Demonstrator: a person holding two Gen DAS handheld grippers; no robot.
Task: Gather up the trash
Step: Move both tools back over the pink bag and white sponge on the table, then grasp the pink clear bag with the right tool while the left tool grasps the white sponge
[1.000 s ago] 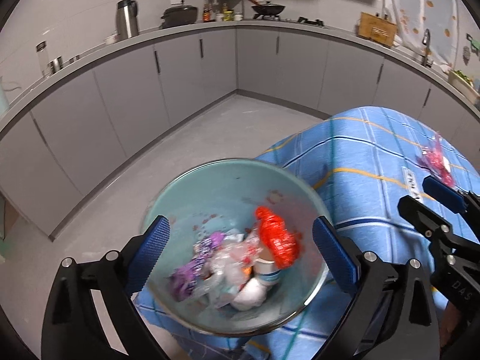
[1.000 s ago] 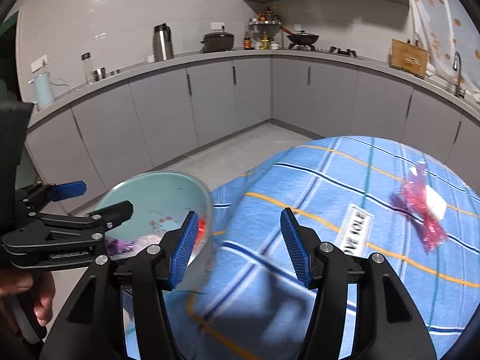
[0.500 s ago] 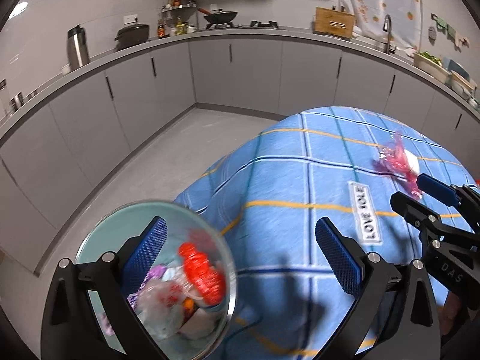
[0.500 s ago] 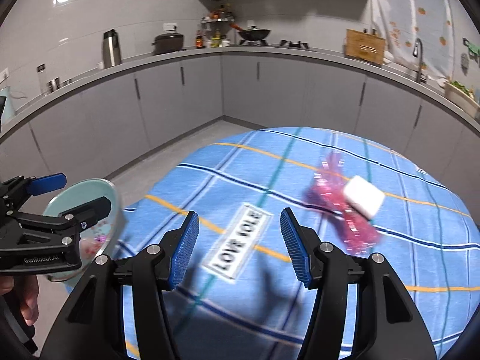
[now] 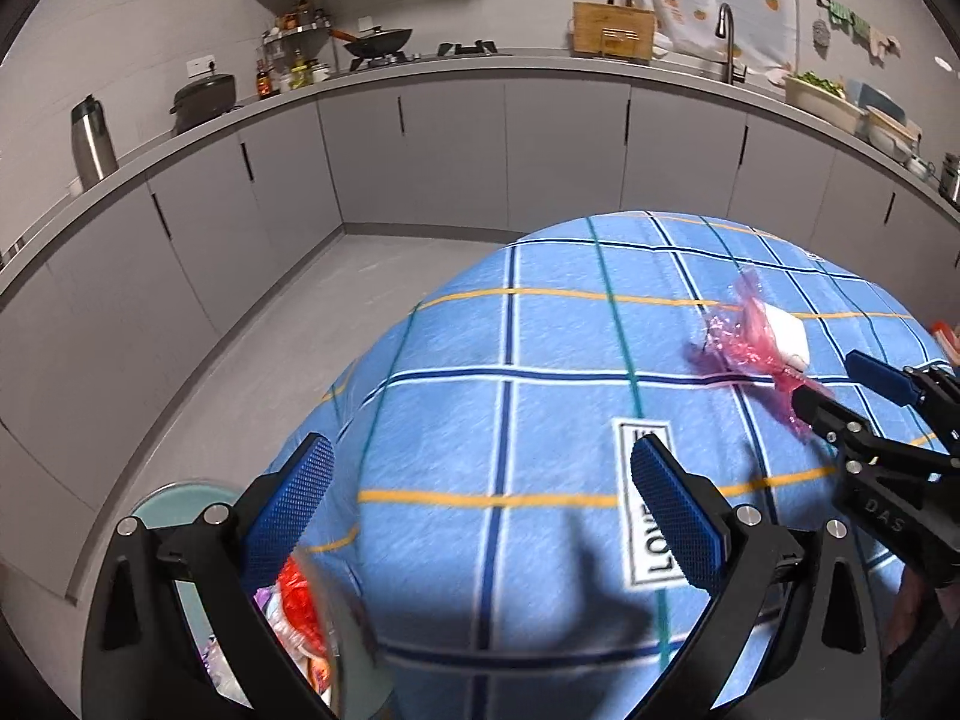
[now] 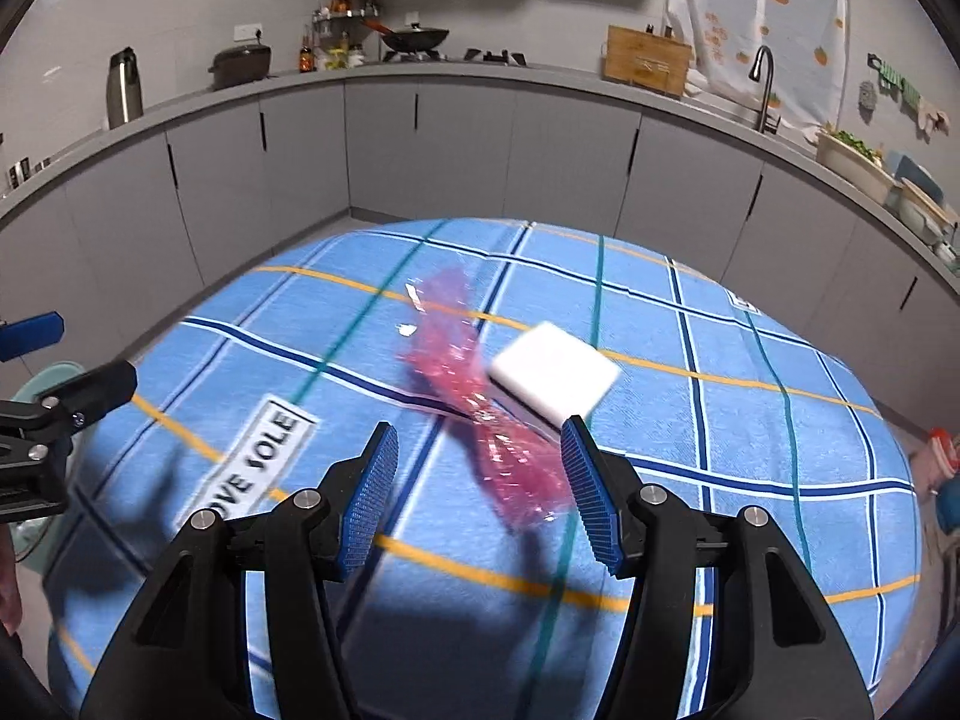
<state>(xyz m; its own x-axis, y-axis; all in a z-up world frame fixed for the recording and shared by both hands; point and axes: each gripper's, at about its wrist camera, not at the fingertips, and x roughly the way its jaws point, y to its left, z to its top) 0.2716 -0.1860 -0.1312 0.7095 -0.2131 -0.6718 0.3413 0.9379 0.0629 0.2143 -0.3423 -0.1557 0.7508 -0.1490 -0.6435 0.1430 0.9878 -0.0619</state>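
A crumpled pink plastic wrapper (image 6: pixel 480 414) lies on the blue checked tablecloth (image 6: pixel 720 420), with a white block (image 6: pixel 555 372) touching its right side. My right gripper (image 6: pixel 480 480) is open and empty, its fingers just short of the wrapper's near end. The wrapper (image 5: pixel 750 342) and the right gripper (image 5: pixel 840 384) also show in the left wrist view at right. My left gripper (image 5: pixel 480 510) is open and empty above the table's left edge. A pale green bin (image 5: pixel 180 510) with red and mixed trash (image 5: pixel 297 600) sits below at lower left, partly hidden by the left finger.
The tablecloth carries a white label with black letters (image 6: pixel 252 462). Grey kitchen cabinets (image 5: pixel 420 150) and a counter with a kettle (image 5: pixel 93 141), pots and a wok ring the room. Grey floor (image 5: pixel 270 360) lies left of the table. A red and blue object (image 6: pixel 945 468) shows at the right edge.
Both grippers have swung right, away from the bin and over the table. The bin has slid to the lower left of the left view. The pink wrapper now sits between the right gripper's fingers.
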